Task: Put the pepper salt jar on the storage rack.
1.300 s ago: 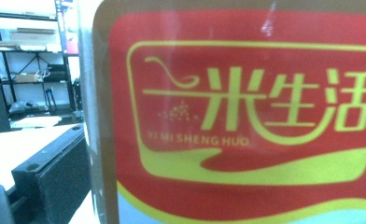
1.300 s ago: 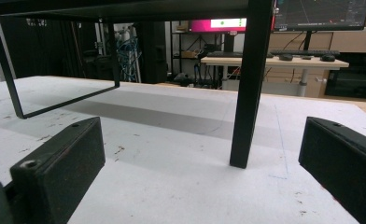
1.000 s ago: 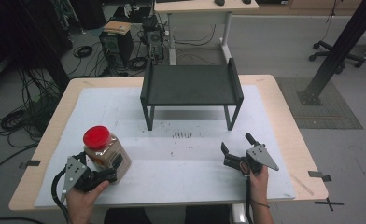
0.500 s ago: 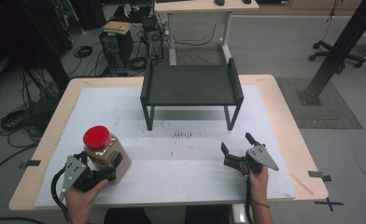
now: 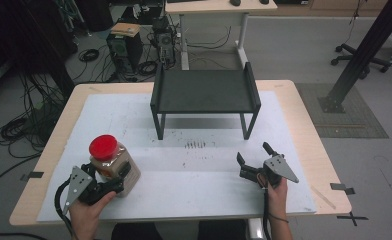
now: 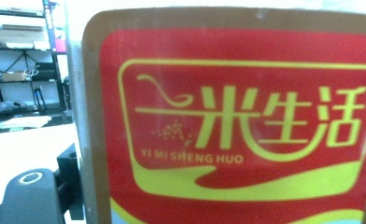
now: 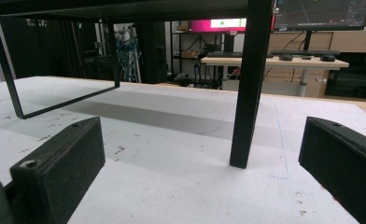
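Left tool (image 5: 113, 186) has just been closing on the upright jar (image 5: 115, 165) (near left of desk (image 5: 294, 100)); right tool (image 5: 254, 161) stands wide, well apart.

jar (image 6: 237, 121) edges cropped, left fingers hidden

A grey floor (image 5: 334, 60) surrounds the pale wooden desk (image 5: 304, 115). Black cables (image 5: 24, 125) tangle at its left, and a second table (image 5: 209, 7) and a computer tower (image 5: 125, 47) stand behind.
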Demonstrator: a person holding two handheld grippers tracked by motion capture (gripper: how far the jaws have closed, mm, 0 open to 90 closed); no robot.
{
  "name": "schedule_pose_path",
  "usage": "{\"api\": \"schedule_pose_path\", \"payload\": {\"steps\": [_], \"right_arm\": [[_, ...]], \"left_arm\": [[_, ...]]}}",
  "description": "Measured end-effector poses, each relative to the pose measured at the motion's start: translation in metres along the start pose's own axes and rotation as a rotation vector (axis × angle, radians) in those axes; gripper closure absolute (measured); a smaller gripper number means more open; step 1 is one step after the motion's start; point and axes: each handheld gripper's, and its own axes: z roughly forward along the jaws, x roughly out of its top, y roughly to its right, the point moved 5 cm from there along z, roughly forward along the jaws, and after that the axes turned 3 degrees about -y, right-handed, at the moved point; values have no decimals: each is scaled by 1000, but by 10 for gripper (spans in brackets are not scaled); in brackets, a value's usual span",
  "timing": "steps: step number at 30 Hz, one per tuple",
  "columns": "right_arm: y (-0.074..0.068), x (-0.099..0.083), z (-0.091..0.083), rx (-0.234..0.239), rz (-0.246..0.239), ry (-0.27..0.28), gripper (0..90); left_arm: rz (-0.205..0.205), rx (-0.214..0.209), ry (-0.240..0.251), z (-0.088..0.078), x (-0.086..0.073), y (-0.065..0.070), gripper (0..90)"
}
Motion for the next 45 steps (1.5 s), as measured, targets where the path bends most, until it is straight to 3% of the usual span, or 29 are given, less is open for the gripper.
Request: {"api": "schedule_pose_path", "payload": {"steps": [11, 45], "right_arm": [[0, 0, 0, 0, 0, 0, 3], [0, 0, 0, -2, -1, 1, 3]], "left_arm": [[2, 0, -9, 0, 1, 0, 214], [0, 17, 7, -2, -1, 1, 234]]}}
